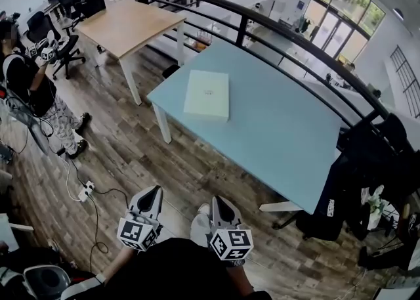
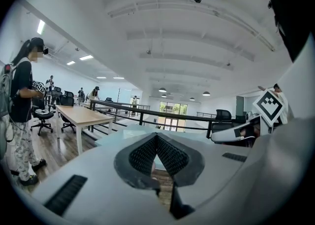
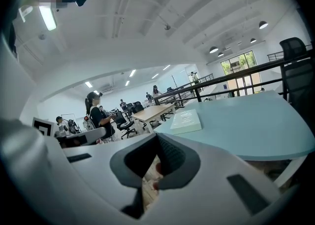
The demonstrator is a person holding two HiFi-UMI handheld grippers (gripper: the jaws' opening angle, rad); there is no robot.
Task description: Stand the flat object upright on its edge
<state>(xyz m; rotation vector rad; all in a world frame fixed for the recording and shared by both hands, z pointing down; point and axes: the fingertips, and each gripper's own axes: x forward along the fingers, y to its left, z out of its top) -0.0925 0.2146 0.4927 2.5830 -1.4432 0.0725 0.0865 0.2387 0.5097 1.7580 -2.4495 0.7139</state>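
Head view: the flat box (image 1: 207, 94) lies flat toward the bench's (image 1: 282, 141) left end, its long axis running away from the person. The left hand-held gripper (image 1: 152, 192) and the right hand-held gripper (image 1: 216, 201) are both well short of the bench's near edge, the right more squarely in line.

Left gripper view: jaws pressed together, empty, bench ahead (box not made out).

Right gripper view: jaws likewise closed on nothing, the box ahead, slightly right.

**Bright daylight, bent edges**

We are seeing daylight pouring through the tall windows (image 1: 341, 20) and a ceiling strip light (image 3: 48, 17) glowing white. Soft shadows are falling under the blue table (image 1: 282, 128). Both gripper views are curving into black corners, and their nearest foreground is blurring.
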